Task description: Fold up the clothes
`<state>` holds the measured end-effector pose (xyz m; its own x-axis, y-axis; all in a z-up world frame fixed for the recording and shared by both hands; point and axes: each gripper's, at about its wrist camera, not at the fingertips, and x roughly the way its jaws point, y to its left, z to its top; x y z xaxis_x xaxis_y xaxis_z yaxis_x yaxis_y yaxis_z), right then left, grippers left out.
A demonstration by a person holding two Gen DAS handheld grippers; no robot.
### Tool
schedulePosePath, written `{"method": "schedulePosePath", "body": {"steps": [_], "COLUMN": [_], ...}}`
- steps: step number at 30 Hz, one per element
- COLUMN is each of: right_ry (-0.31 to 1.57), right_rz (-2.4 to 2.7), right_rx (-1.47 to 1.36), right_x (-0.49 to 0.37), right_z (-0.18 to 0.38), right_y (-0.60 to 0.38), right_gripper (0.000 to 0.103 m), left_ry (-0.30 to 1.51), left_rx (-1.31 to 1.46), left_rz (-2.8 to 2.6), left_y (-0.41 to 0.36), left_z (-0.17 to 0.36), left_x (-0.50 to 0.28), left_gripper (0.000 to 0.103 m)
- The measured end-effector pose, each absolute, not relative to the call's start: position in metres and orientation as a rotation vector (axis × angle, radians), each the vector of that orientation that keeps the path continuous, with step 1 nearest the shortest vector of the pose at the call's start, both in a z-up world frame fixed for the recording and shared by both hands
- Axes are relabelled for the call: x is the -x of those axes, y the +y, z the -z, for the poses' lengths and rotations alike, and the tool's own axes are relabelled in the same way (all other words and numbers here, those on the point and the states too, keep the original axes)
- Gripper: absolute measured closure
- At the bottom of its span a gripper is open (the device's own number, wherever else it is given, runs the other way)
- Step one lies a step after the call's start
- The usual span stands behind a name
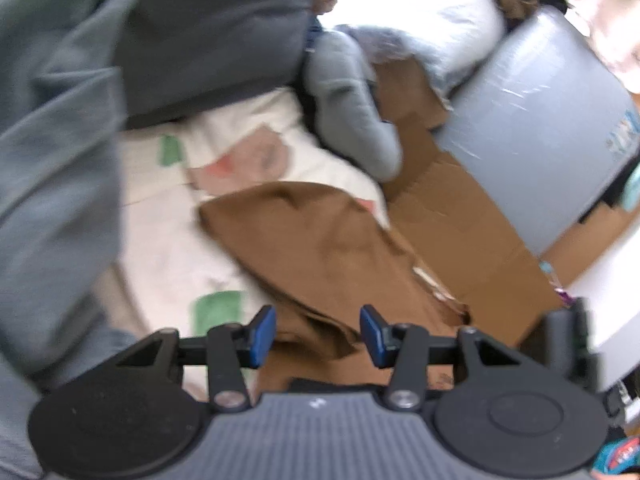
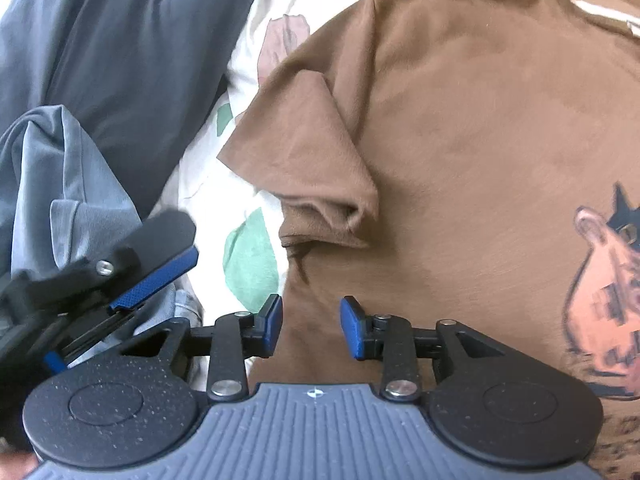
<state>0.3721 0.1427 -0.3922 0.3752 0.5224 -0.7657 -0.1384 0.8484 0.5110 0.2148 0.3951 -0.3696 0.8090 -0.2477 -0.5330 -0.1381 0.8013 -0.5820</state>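
Brown T-shirt (image 2: 460, 140) blurred in left view – print cut off, both grippers' jaws parted, empty

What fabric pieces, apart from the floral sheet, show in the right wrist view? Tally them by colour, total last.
Brown: 1, the brown printed T-shirt
Grey-blue: 1, the crumpled grey-blue collared shirt
Dark grey: 1, the dark grey smooth cloth
Total: 3

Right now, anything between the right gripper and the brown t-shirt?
Nothing visible. The right gripper hangs open directly over the brown printed t-shirt, with only bare brown fabric in the gap. The left gripper sits off to the side over grey clothing.
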Motion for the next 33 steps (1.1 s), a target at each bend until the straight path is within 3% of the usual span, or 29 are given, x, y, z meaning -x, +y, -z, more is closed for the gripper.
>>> {"method": "schedulePosePath", "body": {"steps": [9, 17, 22, 23, 24, 26, 28, 33], "right_ry": [1.103, 1.146, 1.170, 1.173, 1.183, 1.200, 1.194, 1.164], "right_rz": [-0.393, -0.405, -0.394, -0.394, -0.398, -0.404, -0.399, -0.383], "right_rx": [-0.247, -0.176, -0.130, -0.132, -0.155, -0.199, -0.235, -0.259], "right_x": [-0.385, -0.410, -0.418, -0.418, -0.419, -0.420, -0.420, -0.414], "right_z": [0.377, 0.368, 0.371, 0.371, 0.372, 0.374, 0.373, 0.366], "right_y": [0.128, 0.146, 0.146, 0.144, 0.141, 0.134, 0.126, 0.111], "right_gripper": [0.064, 0.064, 0.067, 0.069, 0.083, 0.094, 0.096, 0.098], "left_ry": [0.717, 0.792, 0.807, 0.814, 0.824, 0.847, 0.868, 0.864], "left_rx": [0.549, 0.443, 0.380, 0.357, 0.333, 0.290, 0.247, 0.239], "left_rz": [-0.001, 0.011, 0.015, 0.026, 0.034, 0.031, 0.002, -0.036], "left_y": [0.390, 0.369, 0.361, 0.359, 0.357, 0.351, 0.345, 0.342], "left_z": [0.388, 0.402, 0.403, 0.402, 0.403, 0.404, 0.406, 0.406], "left_x": [-0.220, -0.239, -0.248, -0.251, -0.254, -0.260, -0.265, -0.264], "left_gripper": [0.056, 0.073, 0.074, 0.074, 0.075, 0.077, 0.084, 0.090]}}
